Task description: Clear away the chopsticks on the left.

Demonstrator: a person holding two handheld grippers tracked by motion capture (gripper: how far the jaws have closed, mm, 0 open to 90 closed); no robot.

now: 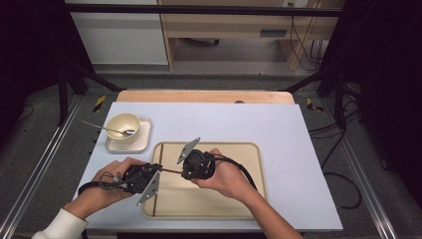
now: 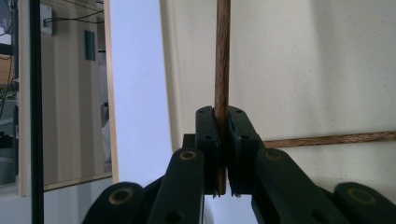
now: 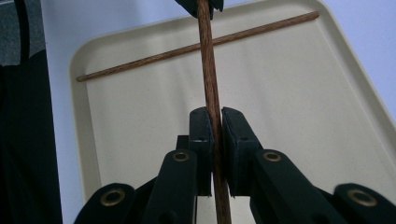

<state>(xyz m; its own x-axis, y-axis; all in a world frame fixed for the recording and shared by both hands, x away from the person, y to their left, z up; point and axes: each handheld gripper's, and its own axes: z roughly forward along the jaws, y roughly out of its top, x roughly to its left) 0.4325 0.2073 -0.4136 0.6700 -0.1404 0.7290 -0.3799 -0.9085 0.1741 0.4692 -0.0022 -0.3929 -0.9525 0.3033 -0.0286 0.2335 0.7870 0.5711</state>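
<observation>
Held chopstick (image 1: 170, 171): thin brown wood, raised above the near-left part of the tray (image 1: 259, 164), long axis level and spanning the short gap between the two grippers. Left gripper (image 1: 158, 169): fingers (image 2: 208, 135) closed on one end of the stick, stick running straight out ahead between the pads. Right gripper (image 1: 183, 172): fingers (image 3: 201, 140) pressed on the other end, so both hands equally near, each clamping its own end and facing the other. Second chopstick (image 3: 196, 45): flat on the tray floor along its left edge, apart from both grippers, crossing under the held one in the gripper views. Bowl (image 1: 123, 124) with spoon (image 1: 107, 129) on a small white dish (image 1: 144, 142), toward the far-left corner of the table (image 1: 278, 124), well apart. Likely next: hand-over, one grip to let go.
</observation>
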